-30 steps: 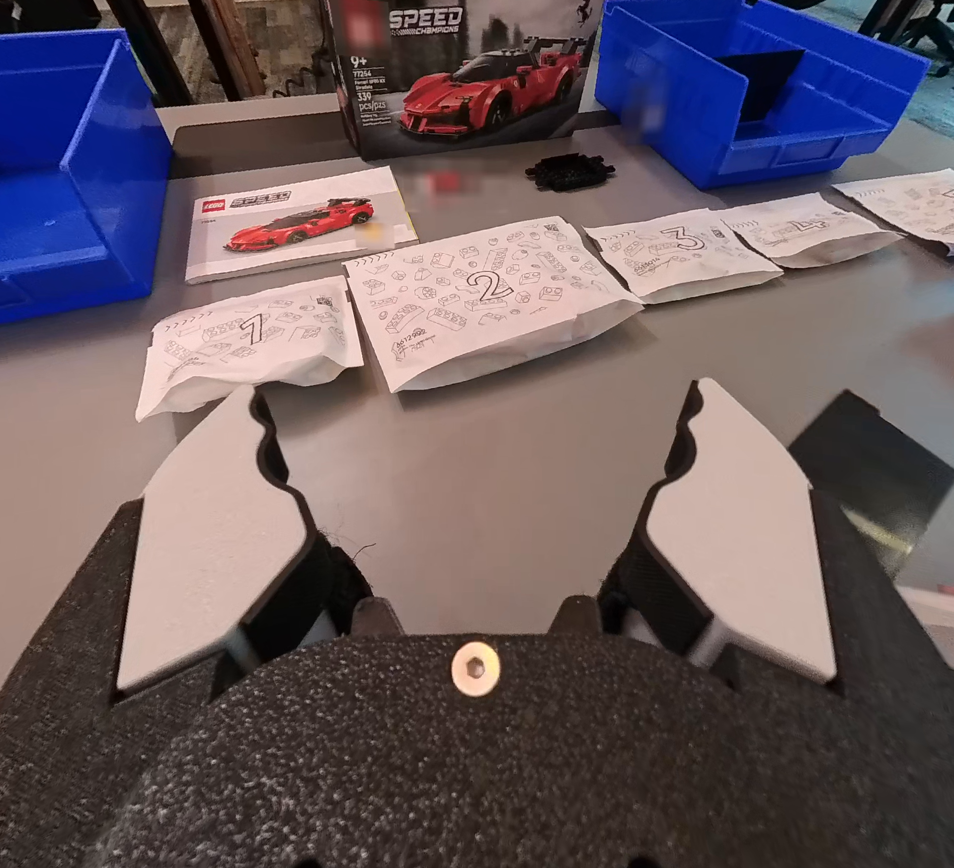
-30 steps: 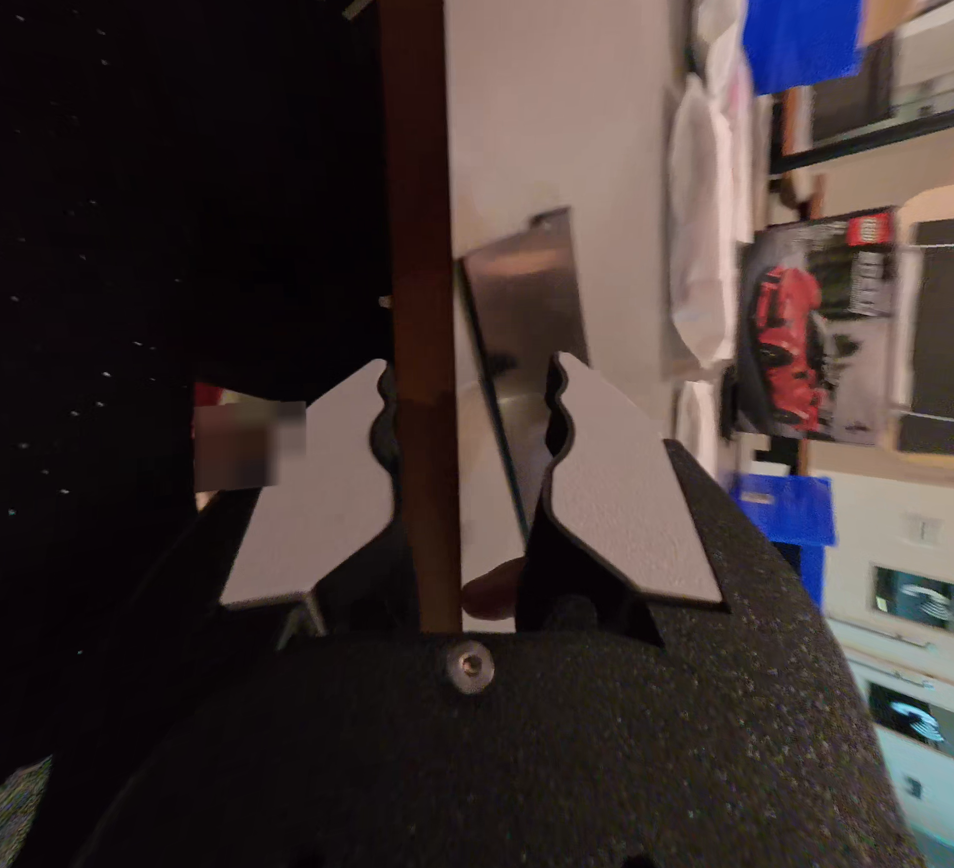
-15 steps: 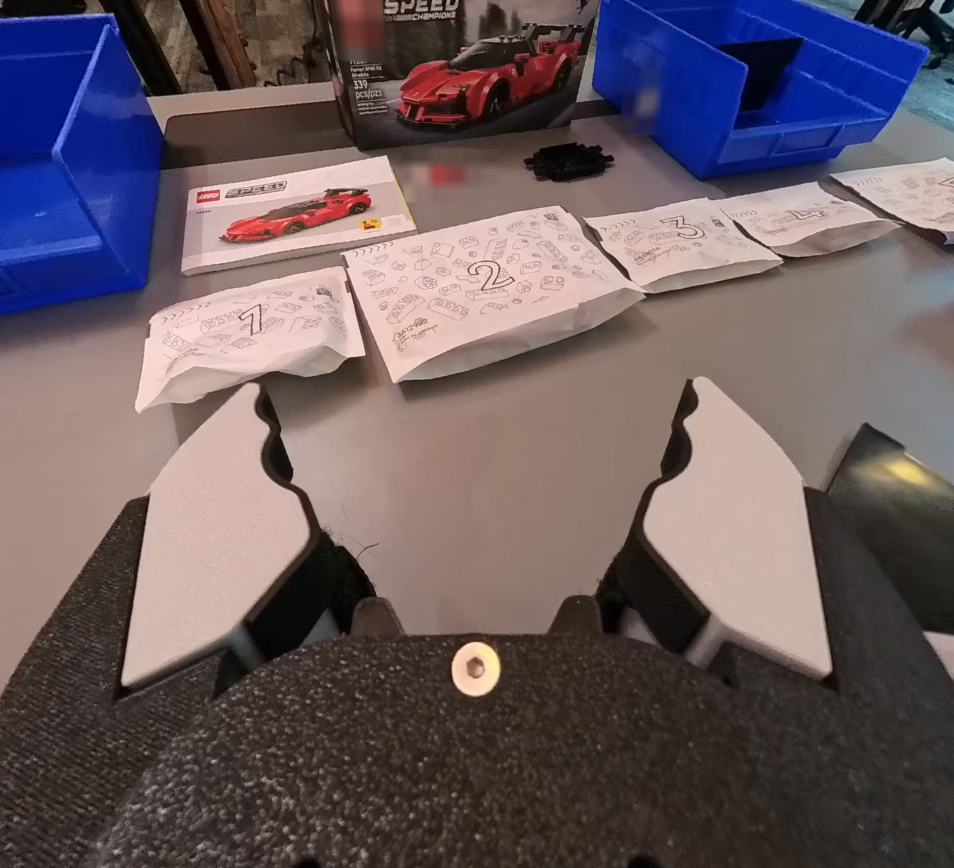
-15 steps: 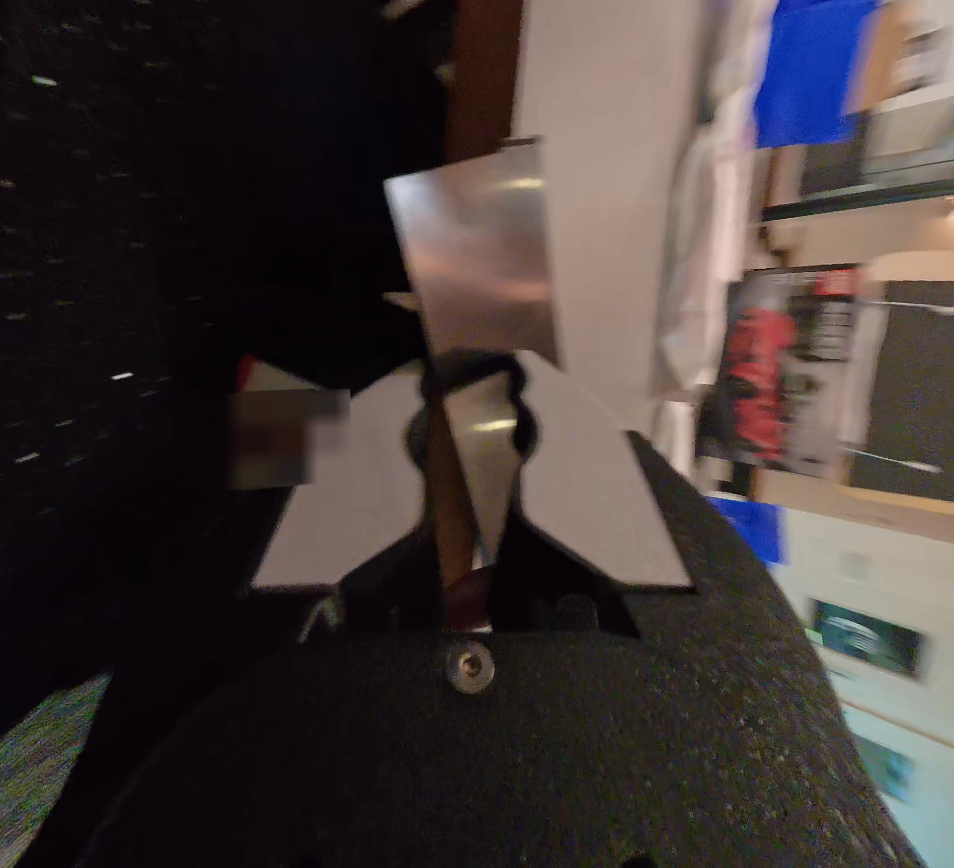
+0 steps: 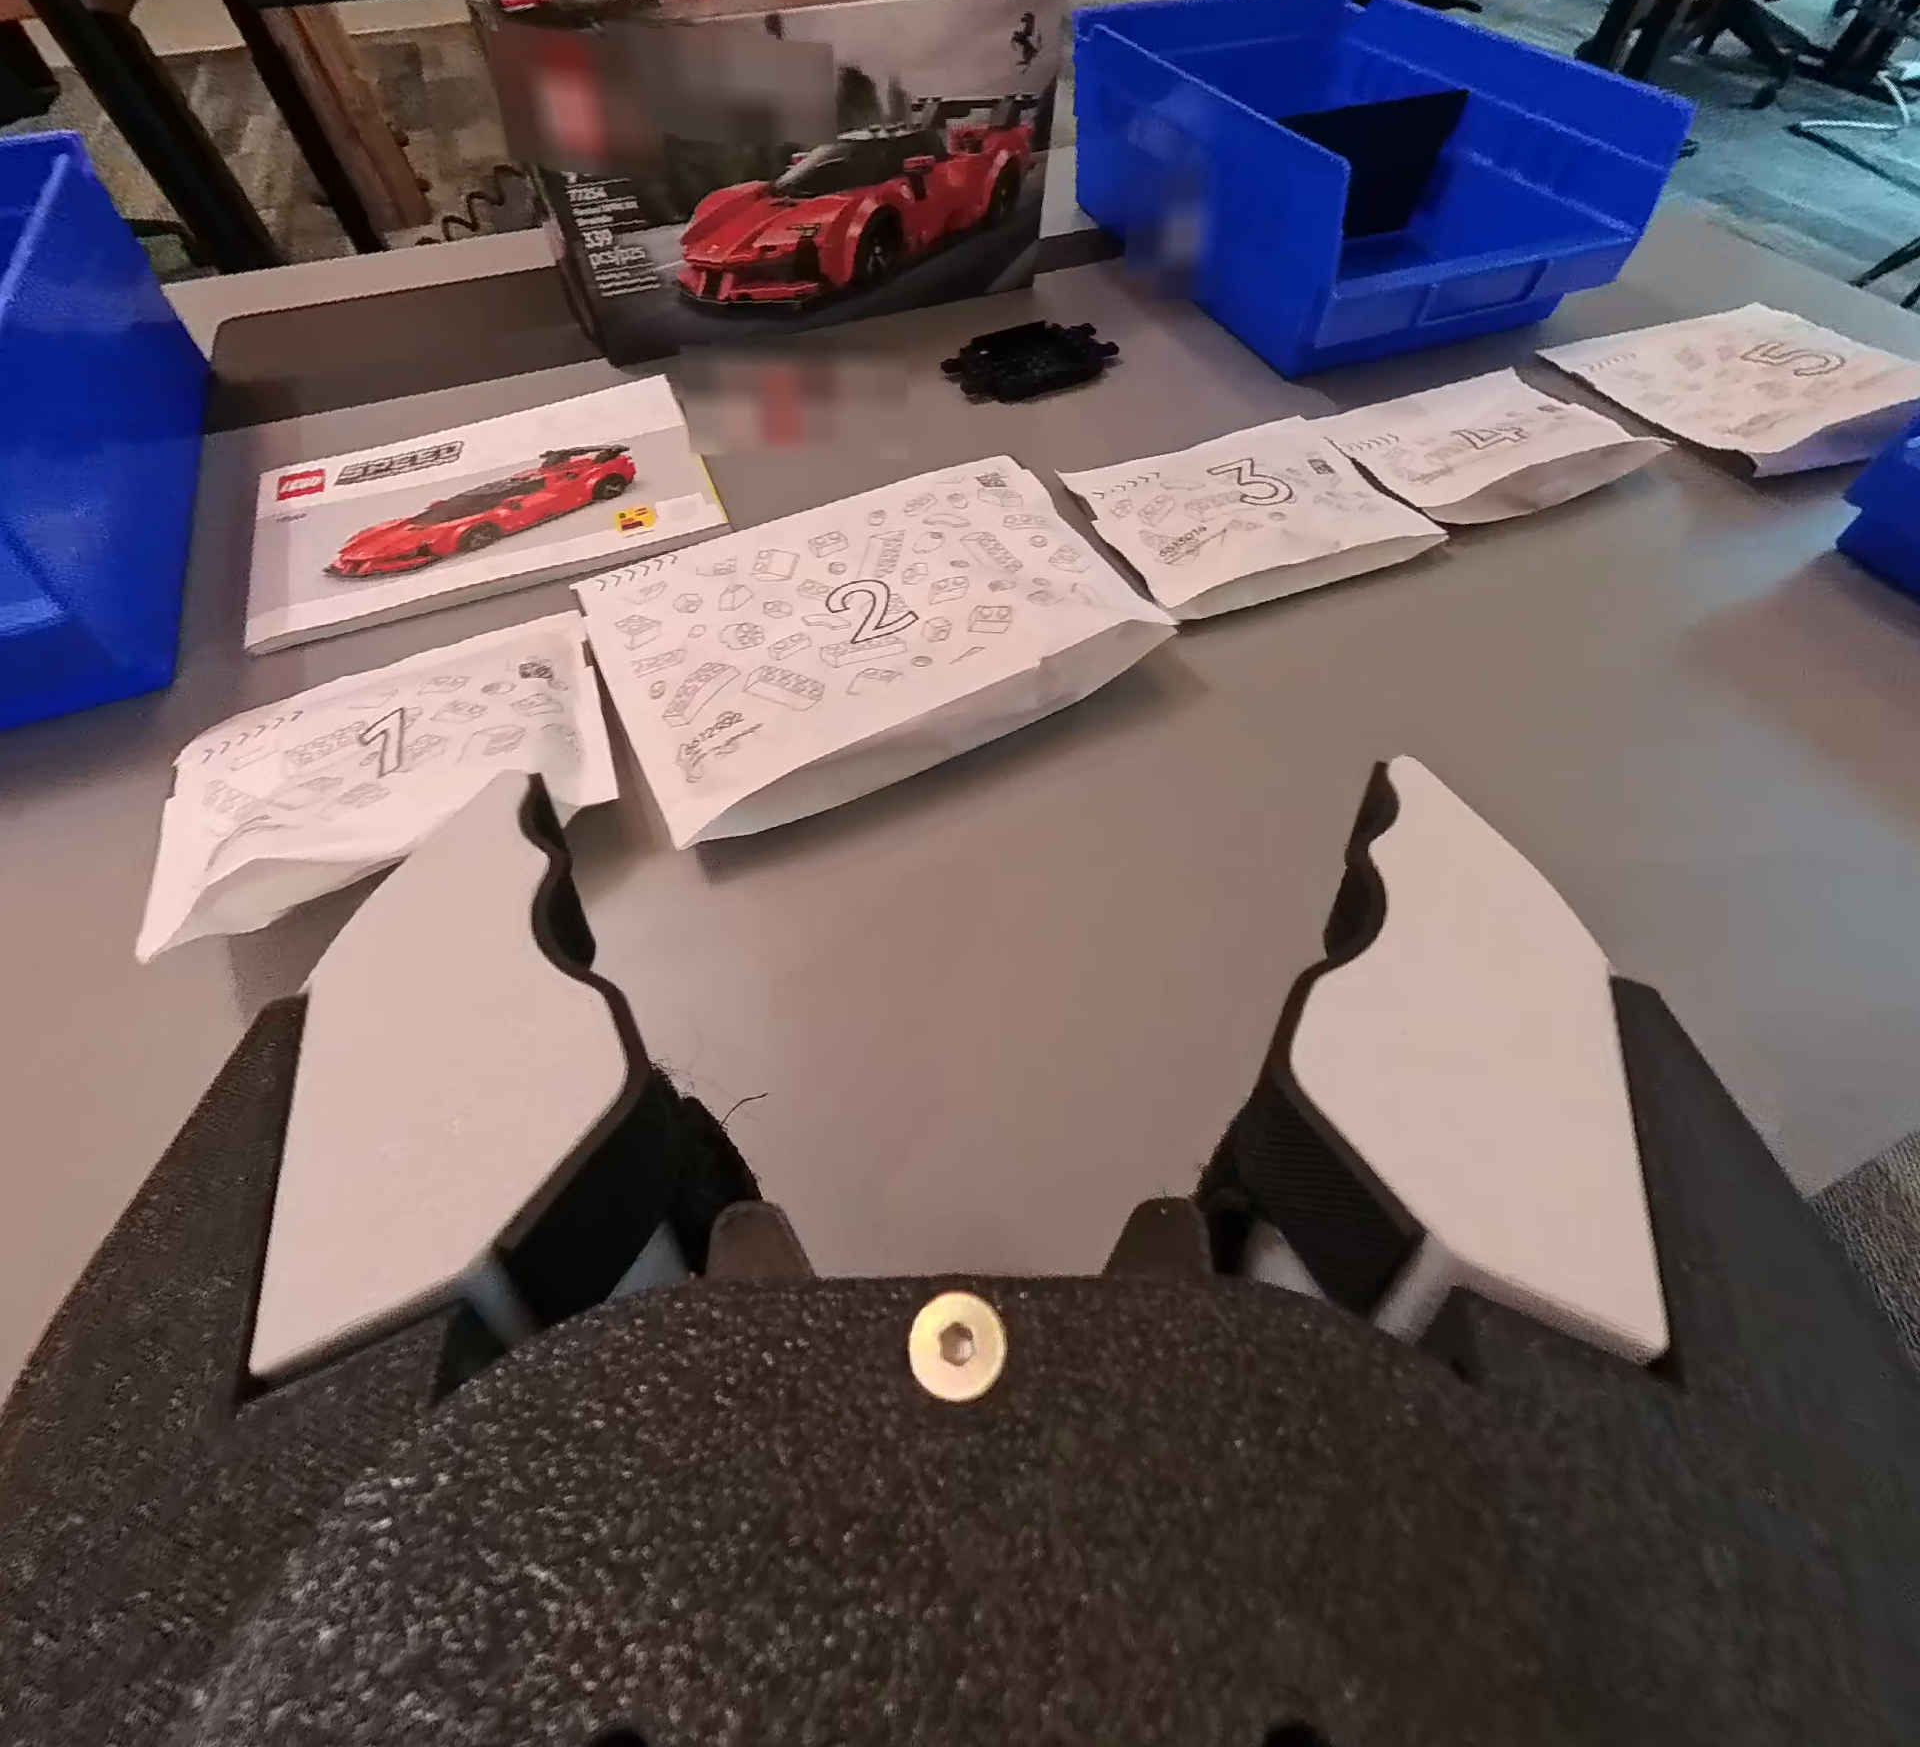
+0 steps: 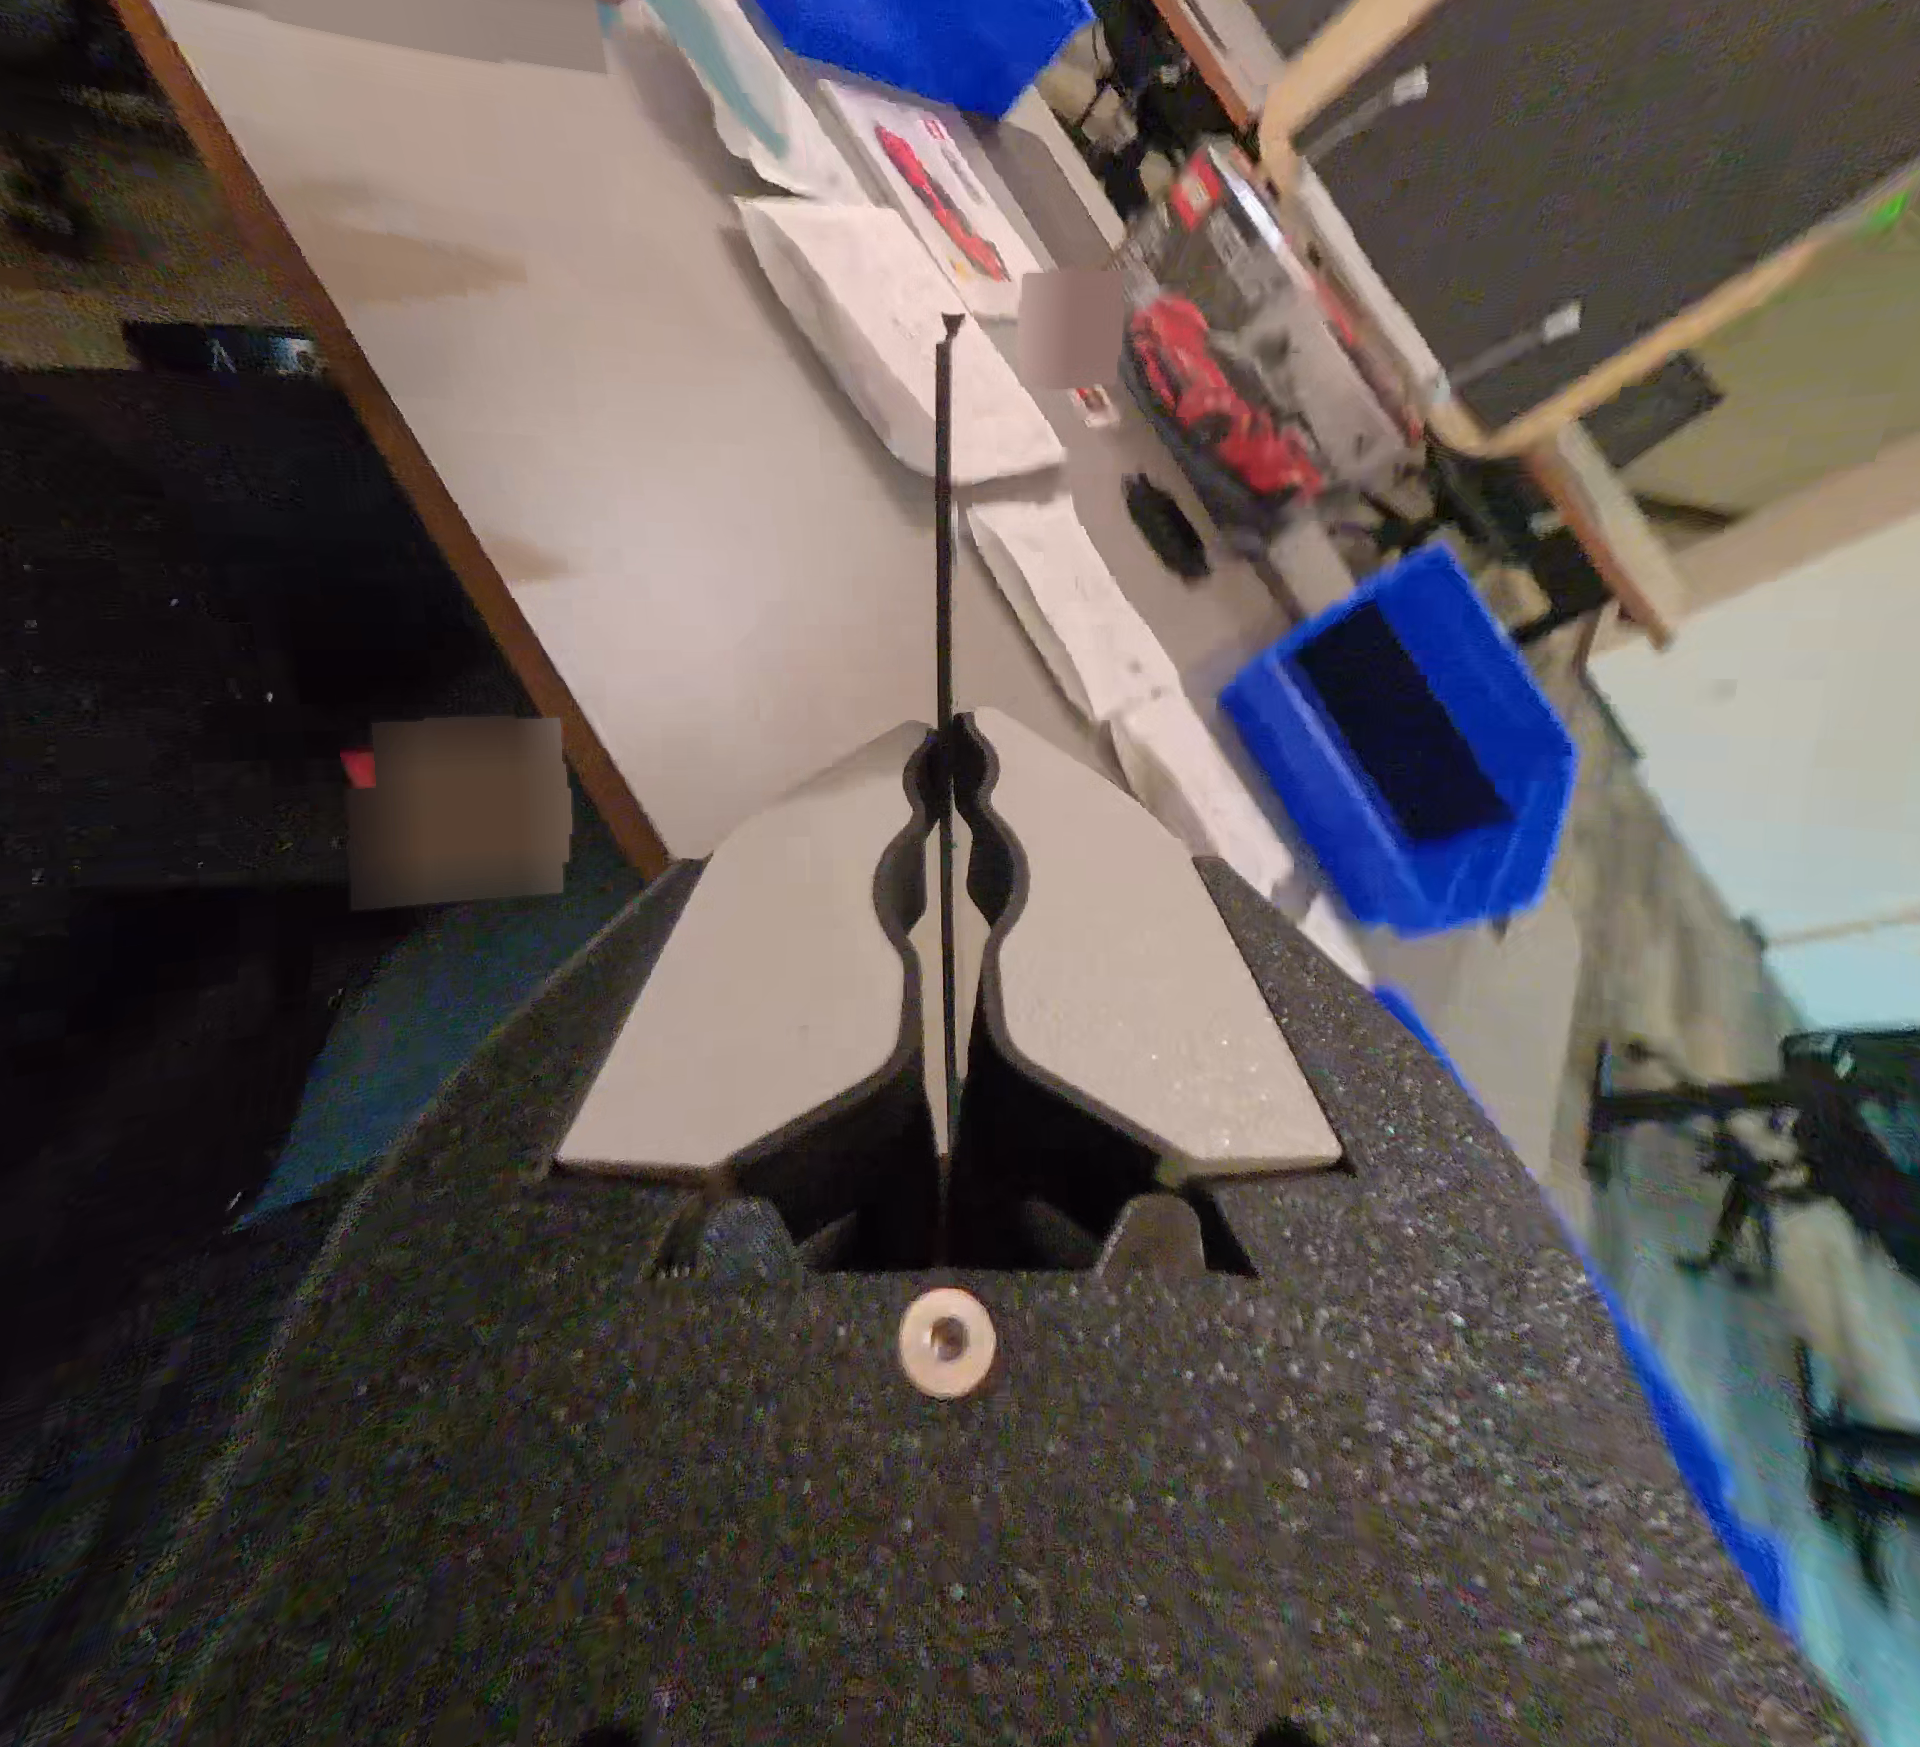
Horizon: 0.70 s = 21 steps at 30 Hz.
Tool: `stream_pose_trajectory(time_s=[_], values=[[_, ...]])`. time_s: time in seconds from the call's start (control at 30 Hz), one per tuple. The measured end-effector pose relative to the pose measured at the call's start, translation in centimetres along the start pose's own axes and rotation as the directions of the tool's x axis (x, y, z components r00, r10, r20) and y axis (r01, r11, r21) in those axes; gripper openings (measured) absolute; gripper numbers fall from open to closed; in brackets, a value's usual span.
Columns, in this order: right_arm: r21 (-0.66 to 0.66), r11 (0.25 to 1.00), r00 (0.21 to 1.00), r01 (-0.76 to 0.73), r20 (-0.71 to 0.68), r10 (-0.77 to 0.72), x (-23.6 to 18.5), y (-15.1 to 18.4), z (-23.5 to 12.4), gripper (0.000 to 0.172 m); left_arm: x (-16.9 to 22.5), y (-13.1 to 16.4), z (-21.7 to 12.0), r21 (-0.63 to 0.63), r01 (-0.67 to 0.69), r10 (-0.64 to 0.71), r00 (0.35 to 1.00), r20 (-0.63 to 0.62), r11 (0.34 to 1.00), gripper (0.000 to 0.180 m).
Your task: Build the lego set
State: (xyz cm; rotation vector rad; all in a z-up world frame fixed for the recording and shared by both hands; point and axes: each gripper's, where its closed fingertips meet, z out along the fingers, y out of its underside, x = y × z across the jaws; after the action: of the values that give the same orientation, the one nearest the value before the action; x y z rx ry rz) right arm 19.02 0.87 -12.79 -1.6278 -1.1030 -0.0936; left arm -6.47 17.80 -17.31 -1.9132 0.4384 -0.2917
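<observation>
Left gripper (image 5: 956, 856): your fingers are wide apart and hold nothing, above the table (image 5: 1039, 1022) near the paper bags (image 5: 862, 637).
Right gripper (image 6: 948, 741): your fingers pinch a thin black sheet (image 6: 945, 554), seen edge-on.

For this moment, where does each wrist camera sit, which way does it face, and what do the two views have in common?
Left wrist view: sits behind the open left gripper, level, facing across the grey table at the numbered paper bags, booklet, car box and blue bin.
Right wrist view: sits behind the right gripper, rolled sideways at the table's edge; its fingers are shut on a thin black sheet seen edge-on.
Shared: the table, bags, car box and blue bin.
</observation>
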Motion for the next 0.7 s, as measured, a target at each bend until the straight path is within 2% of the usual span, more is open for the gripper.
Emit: stream_pose_trajectory(time_s=[0.13, 0.2, 0.27, 0.37, 0.47, 0.7], values=[[-0.211, 0.964, 0.986, -0.16, -0.087, 0.145, 2.0, 8.3, -6.4, 0.002, 0.3, -0.8, 0.5, 0.006, -0.008, 0.008, 1.0, 0.008, 1.0, 0.139], [-0.339, 0.908, 0.969, -0.247, -0.112, 0.221, 0.9, 14.0, -8.6, 0.003, 0.3, -1.4, 0.9, 0.018, -0.011, 0.01, 1.0, 0.017, 1.0, 0.139], [-0.418, 0.819, 0.916, -0.394, -0.11, 0.385, -2.1, 20.2, -9.2, 0.002, 0.4, -2.0, 1.3, 0.025, -0.014, 0.013, 1.0, 0.023, 1.0, 0.139], [-0.449, 0.659, 0.778, -0.604, -0.153, 0.609, -7.2, 29.8, -7.1, 0.002, 0.4, -2.8, 2.1, 0.035, -0.038, 0.036, 0.998, 0.048, 0.999, 0.139], [-0.454, 0.517, 0.653, -0.725, -0.214, 0.727, -12.0, 38.6, -3.2, 0.002, -0.2, -3.7, 2.9, 0.018, -0.08, 0.078, 0.993, 0.092, 0.997, 0.139], [-0.547, 0.325, 0.58, -0.772, -0.395, 0.712, -19.5, 55.9, 4.7, 0.002, -2.3, -7.8, 4.0, -0.002, -0.138, 0.134, 0.958, 0.253, 0.99, 0.139]])
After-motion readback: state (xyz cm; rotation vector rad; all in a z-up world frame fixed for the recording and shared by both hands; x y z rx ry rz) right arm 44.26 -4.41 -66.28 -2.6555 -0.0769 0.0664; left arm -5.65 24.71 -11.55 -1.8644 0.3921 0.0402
